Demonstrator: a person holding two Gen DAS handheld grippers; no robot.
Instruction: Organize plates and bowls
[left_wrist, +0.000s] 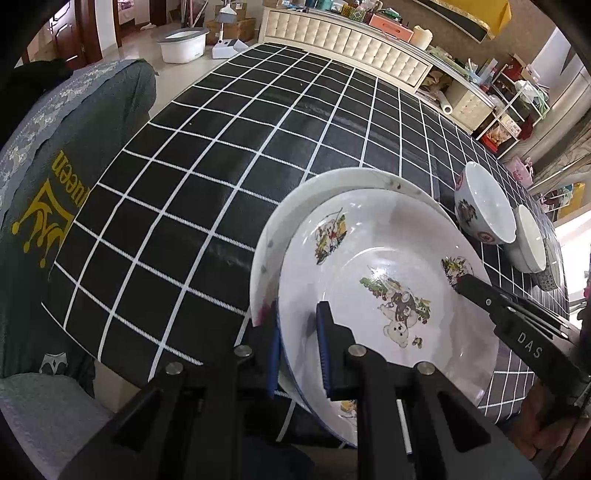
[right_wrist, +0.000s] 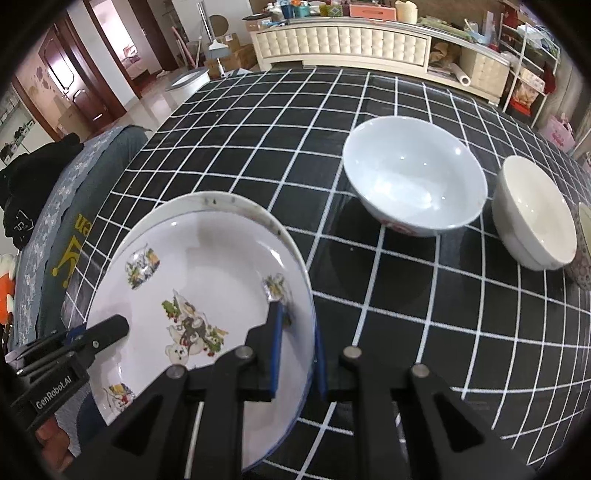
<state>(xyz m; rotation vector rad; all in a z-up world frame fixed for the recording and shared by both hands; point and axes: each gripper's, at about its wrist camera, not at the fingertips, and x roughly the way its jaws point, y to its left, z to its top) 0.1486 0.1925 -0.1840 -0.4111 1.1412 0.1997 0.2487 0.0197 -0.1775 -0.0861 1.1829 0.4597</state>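
A white plate with cartoon bear prints (left_wrist: 388, 288) (right_wrist: 207, 266) is held by its two opposite rims. My left gripper (left_wrist: 299, 354) (right_wrist: 118, 325) is shut on the plate's left rim. Its right rim is clamped by my right gripper (right_wrist: 297, 350) (left_wrist: 467, 286). Directly under it lies a second white plate (left_wrist: 332, 184) (right_wrist: 221, 199), of which only the far rim shows. I cannot tell whether the two plates touch. A white bowl with red flowers (left_wrist: 480, 206) (right_wrist: 413, 177) and a cream bowl (left_wrist: 528, 240) (right_wrist: 532, 218) stand to the right.
The table wears a black cloth with white grid lines (left_wrist: 221, 184) (right_wrist: 406, 314). A small patterned bowl (right_wrist: 583, 251) sits at the far right edge. A chair with a grey cover and yellow print (left_wrist: 55, 203) stands against the table's left side. Cabinets and shelves line the back.
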